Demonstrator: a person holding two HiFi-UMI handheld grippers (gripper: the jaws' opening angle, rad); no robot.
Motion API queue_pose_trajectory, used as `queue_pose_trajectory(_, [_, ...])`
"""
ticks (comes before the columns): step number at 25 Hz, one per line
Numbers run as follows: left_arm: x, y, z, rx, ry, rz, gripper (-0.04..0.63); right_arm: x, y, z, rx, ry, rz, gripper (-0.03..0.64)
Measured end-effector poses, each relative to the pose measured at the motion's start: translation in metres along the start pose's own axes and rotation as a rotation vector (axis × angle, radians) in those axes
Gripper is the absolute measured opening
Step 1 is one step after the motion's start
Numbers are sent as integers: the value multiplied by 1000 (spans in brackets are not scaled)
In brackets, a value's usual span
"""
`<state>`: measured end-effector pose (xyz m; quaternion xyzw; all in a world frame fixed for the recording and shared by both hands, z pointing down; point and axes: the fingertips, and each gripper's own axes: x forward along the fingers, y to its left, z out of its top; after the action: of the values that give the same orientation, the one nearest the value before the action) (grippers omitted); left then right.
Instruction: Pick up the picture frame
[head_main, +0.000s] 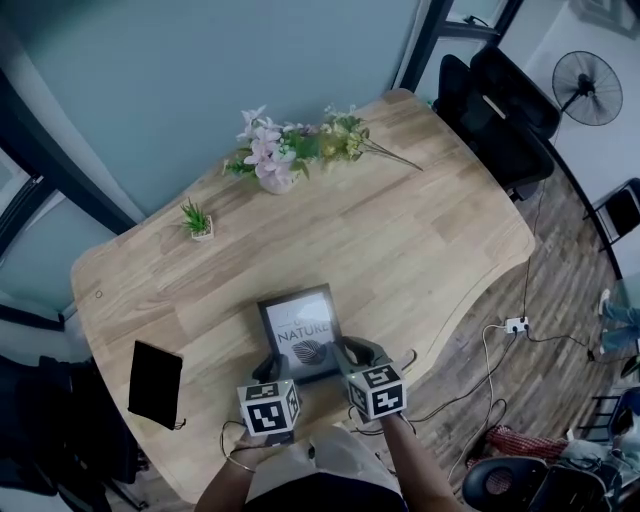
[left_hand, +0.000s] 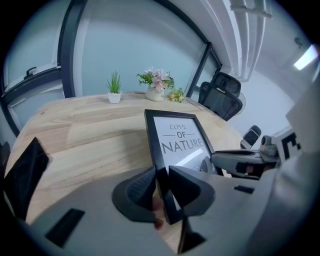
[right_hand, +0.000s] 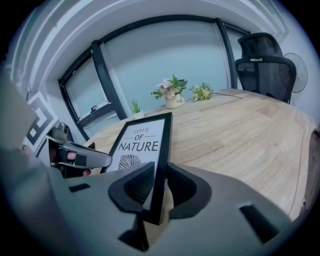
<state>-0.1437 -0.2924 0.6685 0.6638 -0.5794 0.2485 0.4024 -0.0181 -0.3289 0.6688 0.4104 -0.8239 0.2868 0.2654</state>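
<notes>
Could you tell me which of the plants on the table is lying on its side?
The yellow-green flower sprig; the pink-flower vase and small potted plant stand upright.

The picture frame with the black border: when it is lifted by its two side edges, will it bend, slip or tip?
Probably stiff: the picture frame shows straight edges between the left gripper and right gripper. Its glossy front shows a reflection, so likely glazed and fragile. Narrow smooth edges might slip; the two-sided grip should limit tipping.
</notes>
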Motion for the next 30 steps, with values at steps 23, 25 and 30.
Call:
queue_pose_trajectory(23, [-64,-29,11,88,-134,25,74,-58,16,15,-34,-149,49,72])
queue_pose_trajectory(25, [-70,-32,13,92,-148,23,74,-64,17,17,-38,-163,52,72])
queue_pose_trajectory(30, [-82,-44,13,96,-181,15,74,-82,17,20,-57,-188,50,72])
